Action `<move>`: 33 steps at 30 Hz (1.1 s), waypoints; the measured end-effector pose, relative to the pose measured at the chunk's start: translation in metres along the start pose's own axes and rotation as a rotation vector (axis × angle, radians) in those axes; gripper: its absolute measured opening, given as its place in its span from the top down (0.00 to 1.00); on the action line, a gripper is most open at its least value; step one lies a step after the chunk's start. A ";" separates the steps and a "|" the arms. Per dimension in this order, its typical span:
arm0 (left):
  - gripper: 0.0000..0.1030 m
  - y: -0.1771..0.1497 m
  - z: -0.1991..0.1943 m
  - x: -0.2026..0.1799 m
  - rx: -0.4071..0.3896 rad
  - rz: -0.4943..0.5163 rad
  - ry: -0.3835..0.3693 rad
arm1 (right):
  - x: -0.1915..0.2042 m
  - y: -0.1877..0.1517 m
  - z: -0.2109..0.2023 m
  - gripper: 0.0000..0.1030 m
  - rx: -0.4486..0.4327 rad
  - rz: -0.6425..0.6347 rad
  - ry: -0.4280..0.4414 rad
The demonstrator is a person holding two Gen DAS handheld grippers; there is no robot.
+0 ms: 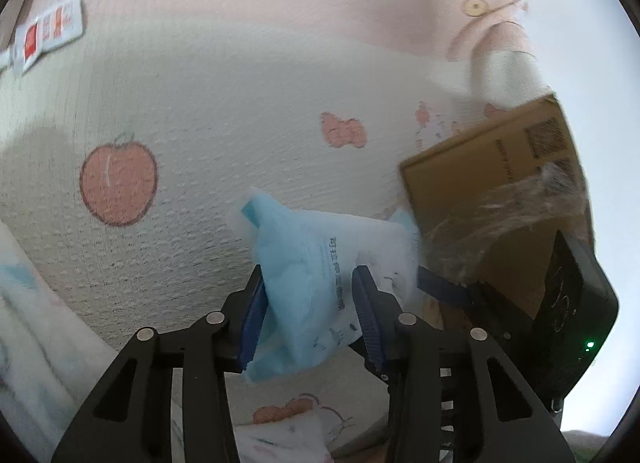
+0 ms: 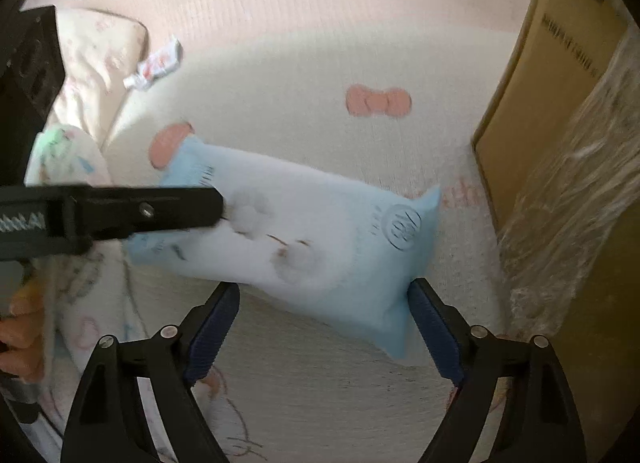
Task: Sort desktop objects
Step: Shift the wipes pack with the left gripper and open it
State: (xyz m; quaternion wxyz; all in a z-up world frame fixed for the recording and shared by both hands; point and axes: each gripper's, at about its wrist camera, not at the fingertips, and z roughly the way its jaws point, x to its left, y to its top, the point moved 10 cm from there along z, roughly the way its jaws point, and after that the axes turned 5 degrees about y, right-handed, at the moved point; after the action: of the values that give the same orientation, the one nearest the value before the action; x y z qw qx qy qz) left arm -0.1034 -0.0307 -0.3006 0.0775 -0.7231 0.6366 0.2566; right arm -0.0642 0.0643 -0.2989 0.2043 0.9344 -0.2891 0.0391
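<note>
Two grippers: both work one soft pack, with more clutter beyond
Left gripper [image 1: 310, 313]: jaws half closed around one end of the blue-and-white pack [image 1: 316, 283], blue pads against its sides; it looks pinched, and the film bulges between them
Right gripper [image 2: 324, 327]: jaws spread wide, the pack's [image 2: 304, 239] lower edge just ahead of the pads, nothing gripped
Handling: judged light, squashy and slick; plastic film over soft filling, likely to sag or slide, so take it across the narrow end or by the flat sealed edge
Surface: ribbed cloth [image 1: 200, 123] with peach and bow prints, soft underfoot
Right of the grippers: stiff cardboard box [image 1: 492, 179] with crinkled clear film [image 2: 568, 191] on it
Farthest, left: small red-and-white sachet [image 1: 48, 33], flat and thin
</note>
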 end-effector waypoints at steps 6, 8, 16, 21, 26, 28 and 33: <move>0.79 0.001 -0.023 -0.018 -0.073 0.070 0.029 | 0.017 0.008 -0.016 0.38 -0.048 -0.101 -0.023; 0.80 -0.001 -0.024 -0.017 -0.068 0.068 0.036 | 0.017 0.007 -0.016 0.38 -0.045 -0.111 -0.030; 0.81 -0.025 -0.016 0.004 0.083 0.015 0.144 | 0.033 -0.004 -0.017 0.38 -0.065 -0.060 0.077; 0.68 -0.037 -0.019 0.008 0.128 0.006 0.179 | 0.031 -0.014 -0.036 0.38 -0.080 0.011 0.100; 0.39 -0.032 -0.036 0.003 0.120 0.060 0.207 | 0.015 -0.030 -0.049 0.32 -0.062 0.042 0.023; 0.37 -0.026 -0.040 0.001 0.109 0.101 0.228 | 0.007 -0.036 -0.047 0.31 -0.039 0.080 0.003; 0.36 -0.009 -0.025 -0.016 0.148 0.228 0.150 | -0.008 -0.043 -0.043 0.31 -0.046 0.291 0.091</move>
State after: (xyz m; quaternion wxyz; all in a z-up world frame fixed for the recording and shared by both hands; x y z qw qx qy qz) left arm -0.0887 -0.0259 -0.2732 0.0532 -0.6557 0.7357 0.1614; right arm -0.0454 0.1180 -0.2770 0.2306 0.8750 -0.4128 0.1042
